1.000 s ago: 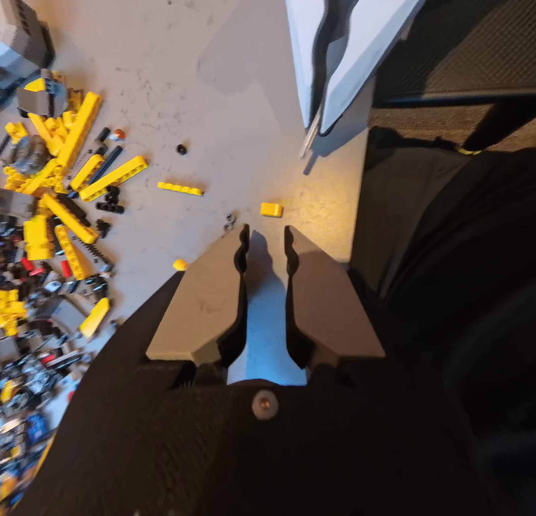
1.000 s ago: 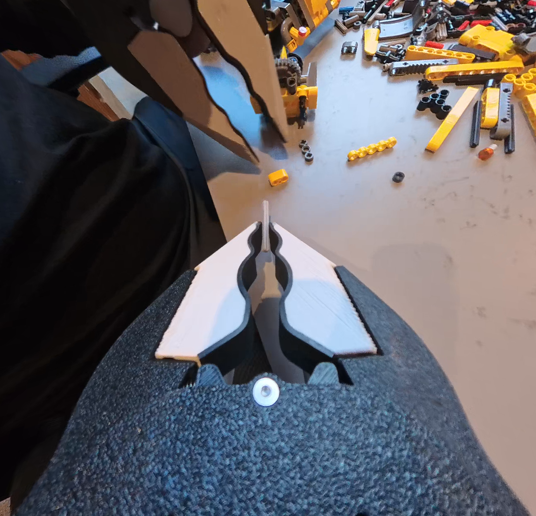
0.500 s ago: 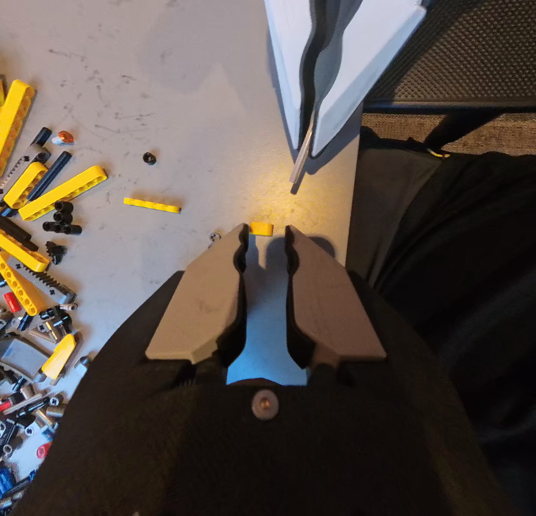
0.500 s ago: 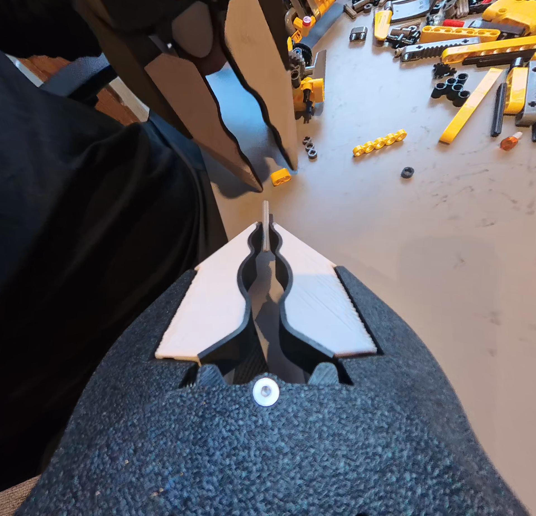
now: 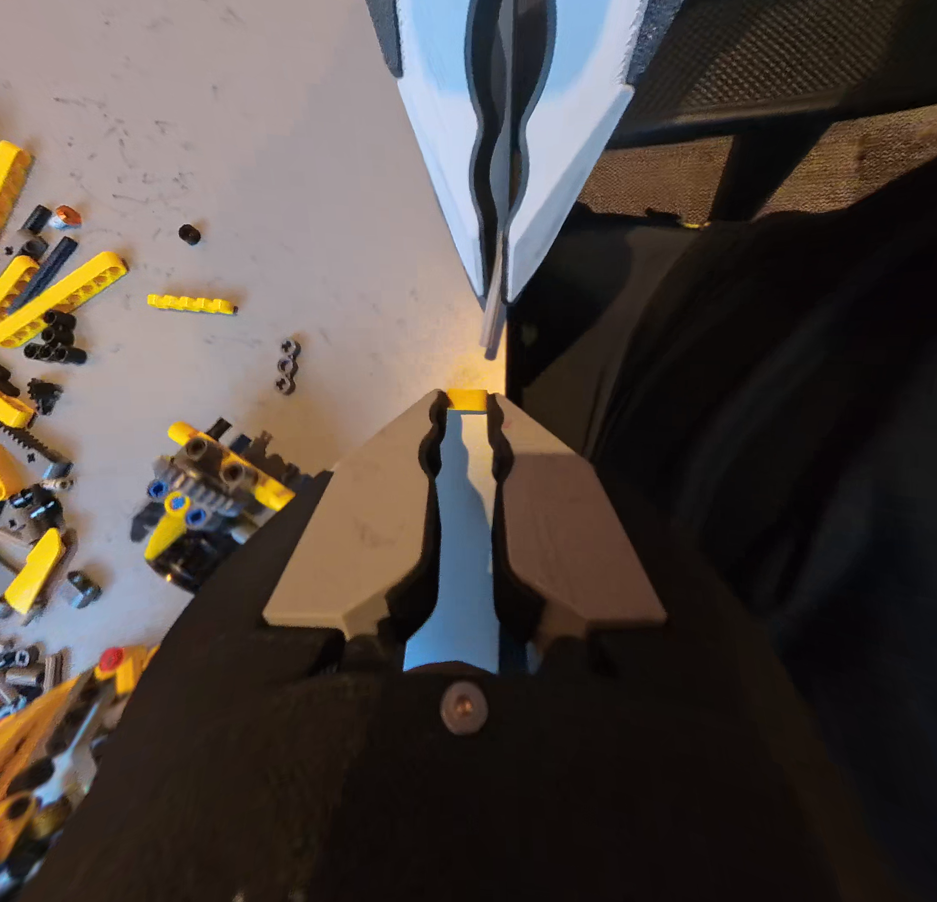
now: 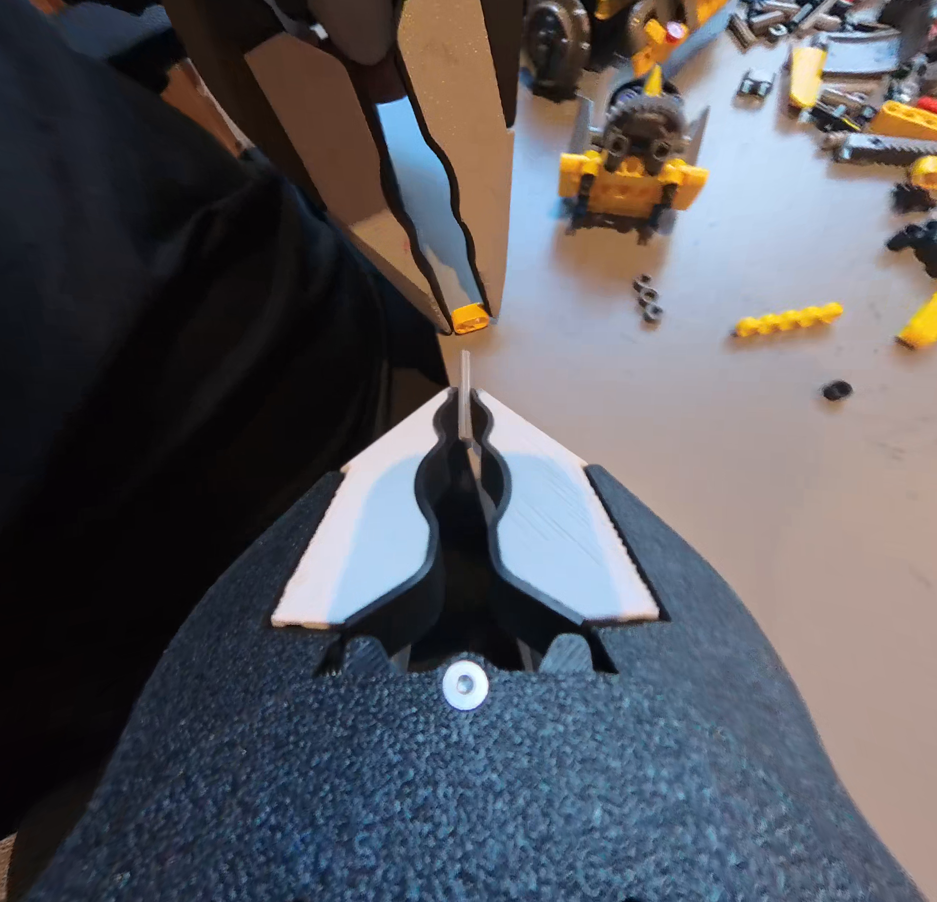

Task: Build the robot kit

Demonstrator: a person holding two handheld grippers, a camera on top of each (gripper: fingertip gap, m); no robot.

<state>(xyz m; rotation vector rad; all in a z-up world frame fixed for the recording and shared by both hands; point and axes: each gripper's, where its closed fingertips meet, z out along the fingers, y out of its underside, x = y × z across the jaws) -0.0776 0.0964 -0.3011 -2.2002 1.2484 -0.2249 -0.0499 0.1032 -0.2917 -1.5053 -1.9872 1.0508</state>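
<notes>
Clearly, the left gripper (image 5: pixel 467 398) was clenched on a small yellow piece (image 5: pixel 467 400), which sat right at the tips between its two tan fingers (image 5: pixel 385 513) and bridged the narrow gap there. Seen from the right wrist view, the same piece (image 6: pixel 471 317) showed a rounded end with a hole that faced toward the right gripper (image 6: pixel 464 396). The right gripper was closed on a thin grey rod (image 6: pixel 464 401), whose long axis ran straight forward along its white fingers (image 6: pixel 552 513) and stuck out past their tips. From the right gripper, the yellow piece lay directly ahead, just beyond the free end of the rod, near but not yet touching; rod and piece looked almost on one line. From the left gripper, the rod (image 5: pixel 494 310) came down from ahead, its end just beyond the piece and a little to the right. Both grippers were close to the near edge of the grey table (image 5: pixel 304 143), next to dark clothing of the person. Off to the left of the left gripper lay a yellow and black toothed assembly (image 5: pixel 213 497), a short yellow beam (image 5: pixel 191 304) and many loose building pieces (image 5: pixel 45 310); whether the yellow piece rested on the table I could not tell.
</notes>
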